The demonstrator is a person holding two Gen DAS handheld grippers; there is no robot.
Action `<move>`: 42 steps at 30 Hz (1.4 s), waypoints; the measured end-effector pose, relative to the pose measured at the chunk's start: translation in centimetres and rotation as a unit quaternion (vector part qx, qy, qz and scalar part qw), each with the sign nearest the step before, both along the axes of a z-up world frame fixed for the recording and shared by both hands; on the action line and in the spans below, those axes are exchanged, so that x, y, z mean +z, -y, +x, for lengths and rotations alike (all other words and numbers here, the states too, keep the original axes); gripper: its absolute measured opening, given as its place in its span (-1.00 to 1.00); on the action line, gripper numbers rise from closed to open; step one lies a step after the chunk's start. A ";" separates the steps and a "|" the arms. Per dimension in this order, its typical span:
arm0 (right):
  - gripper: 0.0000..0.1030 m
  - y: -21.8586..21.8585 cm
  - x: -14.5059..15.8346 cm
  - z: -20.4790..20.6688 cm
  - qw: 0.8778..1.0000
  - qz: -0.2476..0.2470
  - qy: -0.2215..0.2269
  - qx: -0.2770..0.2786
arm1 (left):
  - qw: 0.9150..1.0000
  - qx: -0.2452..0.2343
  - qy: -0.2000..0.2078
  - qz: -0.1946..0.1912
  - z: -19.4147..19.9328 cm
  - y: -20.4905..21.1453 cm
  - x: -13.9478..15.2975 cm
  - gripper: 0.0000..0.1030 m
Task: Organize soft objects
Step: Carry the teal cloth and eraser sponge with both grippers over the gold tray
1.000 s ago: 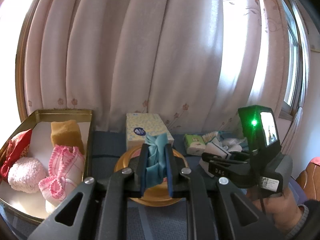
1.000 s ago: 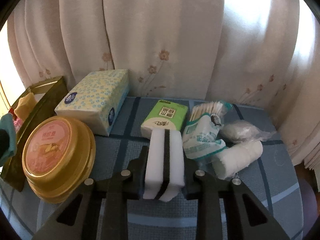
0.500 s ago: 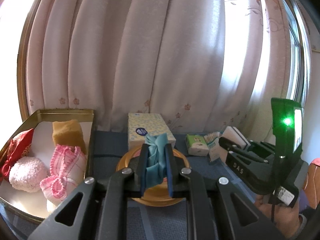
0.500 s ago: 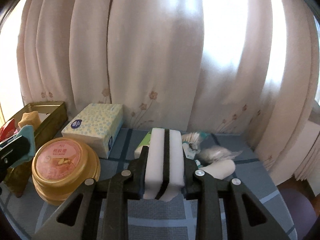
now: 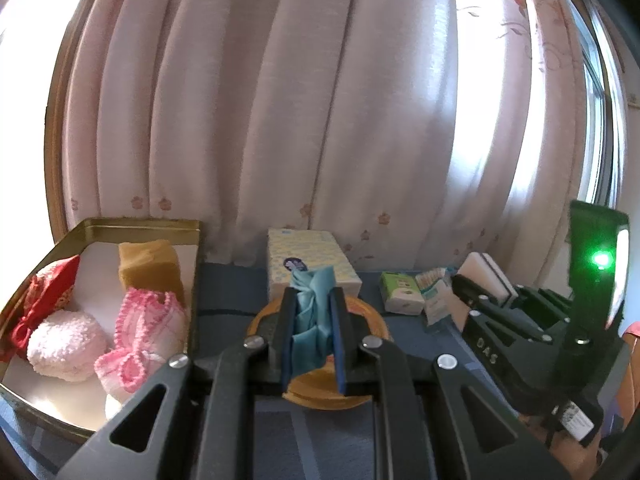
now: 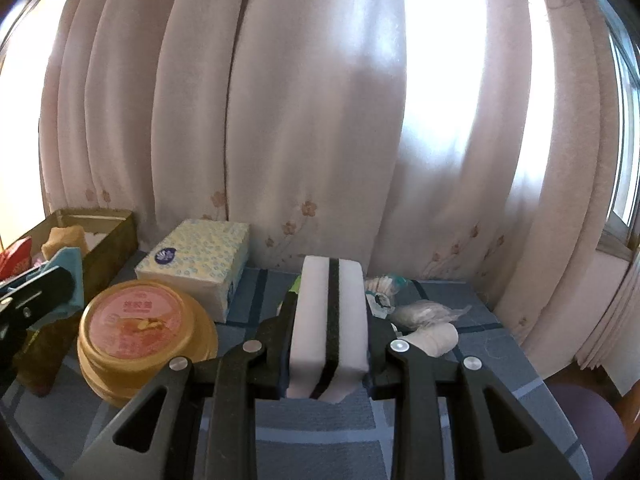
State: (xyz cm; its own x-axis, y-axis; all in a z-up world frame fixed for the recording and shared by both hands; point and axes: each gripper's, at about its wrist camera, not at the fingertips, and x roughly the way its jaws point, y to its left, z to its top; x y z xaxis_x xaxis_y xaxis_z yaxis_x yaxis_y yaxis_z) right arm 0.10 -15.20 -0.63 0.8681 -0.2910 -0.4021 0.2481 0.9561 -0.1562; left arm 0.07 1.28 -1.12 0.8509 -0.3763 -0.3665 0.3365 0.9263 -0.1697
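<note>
The left gripper [image 5: 313, 336] is closed on a crumpled blue cloth [image 5: 311, 322], above a round golden tin [image 5: 372, 322] on the blue table cloth [image 5: 228, 292]. At the left is a golden tray [image 5: 140, 225] which holds a yellow sponge [image 5: 149, 270], a pink knitted piece [image 5: 146, 330], a fluffy pink ball [image 5: 66, 346] and a red bow [image 5: 48, 300]. Far behind the tin stands a tissue box [image 5: 308, 254], and at the right the right gripper [image 5: 476, 292] holds a white sponge [image 5: 482, 274] near a green tissue pack [image 5: 400, 298].
</note>
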 end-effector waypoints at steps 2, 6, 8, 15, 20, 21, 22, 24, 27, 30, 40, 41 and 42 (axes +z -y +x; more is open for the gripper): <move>-0.44 -0.3 0.0 -0.2 1.000 0.005 0.006 -0.001 | 1.000 0.002 -0.003 0.007 0.0 -0.5 0.2 -0.73; -0.44 -1.2 0.1 -0.5 1.000 0.008 0.011 0.003 | 1.000 0.013 -0.003 0.006 0.1 -1.9 0.8 -0.73; -0.44 -2.1 0.2 -0.5 1.000 0.006 0.015 0.008 | 1.000 0.026 -0.009 -0.013 0.1 -2.8 1.2 -0.73; -0.44 -5.0 0.3 -0.5 0.999 0.006 0.026 0.028 | 0.998 0.062 0.010 -0.008 0.4 -5.9 1.9 -0.73; -0.44 -7.6 0.4 -0.8 0.997 0.023 0.044 0.059 | 0.997 0.078 0.030 0.000 0.5 -8.6 2.0 -0.73; -0.44 -8.0 0.4 -0.8 0.997 0.024 0.047 0.064 | 0.996 0.082 0.031 0.000 0.6 -9.3 2.0 -0.73; -0.44 -8.7 0.4 -0.8 0.996 0.024 0.049 0.071 | 0.996 0.088 0.032 0.001 0.8 -10.0 1.9 -0.73; -0.44 -10.0 0.5 -0.7 0.995 0.025 0.050 0.086 | 0.995 0.098 0.034 0.005 1.1 -11.0 1.9 -0.73; -0.44 -11.8 0.5 -0.4 0.992 0.029 0.052 0.108 | 0.993 0.115 0.034 0.004 1.7 -13.0 1.8 -0.73; -0.44 -13.4 0.8 -0.2 0.989 0.039 0.055 0.130 | 0.991 0.131 0.032 0.001 2.3 -14.7 1.6 -0.73; -0.44 -16.9 1.5 2.8 0.974 0.106 0.037 0.198 | 0.986 0.165 0.014 -0.007 3.4 -17.3 0.7 -0.73; -0.44 -17.0 1.4 3.2 0.973 0.114 0.033 0.200 | 0.986 0.168 0.014 -0.005 3.5 -17.3 0.6 -0.73; -0.44 -17.1 1.4 3.6 0.971 0.124 0.029 0.201 | 0.985 0.170 0.011 -0.003 3.6 -17.3 0.5 -0.73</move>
